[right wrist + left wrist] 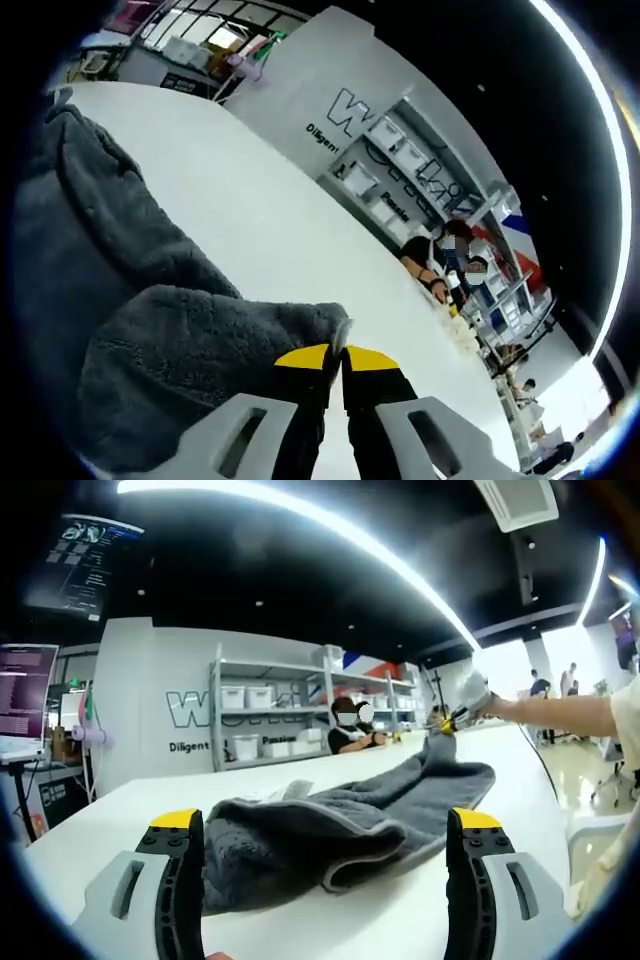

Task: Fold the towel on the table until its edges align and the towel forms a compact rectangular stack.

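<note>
Left gripper view, towel (340,820) between parted tongs (327,865)

The left gripper view sits low over the long white table (120,815), level, looking along it toward the grey wall with shelving (270,720); the crumpled dark grey terry towel (330,825) lies close ahead, mid-frame. The right gripper view is rolled, pressed close to the same towel (150,350) at lower left, table (270,220) running diagonally to that wall (400,160) at upper right.
</note>
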### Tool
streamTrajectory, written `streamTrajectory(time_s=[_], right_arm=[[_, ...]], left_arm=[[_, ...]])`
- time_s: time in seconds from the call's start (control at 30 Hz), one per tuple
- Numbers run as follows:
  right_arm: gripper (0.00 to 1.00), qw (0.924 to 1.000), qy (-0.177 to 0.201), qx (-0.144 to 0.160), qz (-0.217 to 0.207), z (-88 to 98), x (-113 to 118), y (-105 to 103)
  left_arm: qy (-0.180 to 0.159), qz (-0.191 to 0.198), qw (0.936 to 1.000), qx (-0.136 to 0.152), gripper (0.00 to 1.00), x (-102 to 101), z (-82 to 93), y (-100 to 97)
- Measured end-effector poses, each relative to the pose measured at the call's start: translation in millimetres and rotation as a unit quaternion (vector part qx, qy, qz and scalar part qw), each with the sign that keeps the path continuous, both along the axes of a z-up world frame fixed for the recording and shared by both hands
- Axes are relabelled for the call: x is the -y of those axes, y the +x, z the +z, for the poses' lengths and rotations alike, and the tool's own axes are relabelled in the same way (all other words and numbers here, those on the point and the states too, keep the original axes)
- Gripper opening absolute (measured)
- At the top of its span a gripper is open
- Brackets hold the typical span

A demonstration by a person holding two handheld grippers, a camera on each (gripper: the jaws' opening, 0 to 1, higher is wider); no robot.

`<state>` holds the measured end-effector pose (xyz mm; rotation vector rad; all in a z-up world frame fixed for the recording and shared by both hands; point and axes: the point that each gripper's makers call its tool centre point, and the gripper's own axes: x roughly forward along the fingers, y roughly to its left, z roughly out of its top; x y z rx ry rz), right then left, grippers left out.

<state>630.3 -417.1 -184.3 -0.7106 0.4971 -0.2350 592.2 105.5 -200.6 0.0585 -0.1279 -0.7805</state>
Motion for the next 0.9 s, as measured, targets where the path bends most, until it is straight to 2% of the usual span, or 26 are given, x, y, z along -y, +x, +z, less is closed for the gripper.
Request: streamTrajectory(time_s=[0.27, 0.4, 0.53, 0.9], right_arm=[[0.01, 0.9988, 0.004, -0.029, -0.039, -28.6, 31, -10], [0.01, 0.9971, -0.012, -0.056, -0.051, -42.7, 40, -12], [0.01, 0.9951, -0.028, -0.076, -0.057, -54.6, 45, -10], [0.02, 0.991, -0.015, -0.114, -0.069, -92.5, 47, -20]], left_arm=[[0.002, 0.001, 1.0, 0.0, 0.99, 0, -0.4, 1.2], [0.003, 0.002, 1.0, 0.0, 0.99, 0, -0.5, 1.8], [0.003, 0.001, 1.0, 0.0, 0.99, 0, -0.3, 2.5], [0.005, 0.001, 1.0, -0.001, 0.99, 1, -2.0, 2.2]])
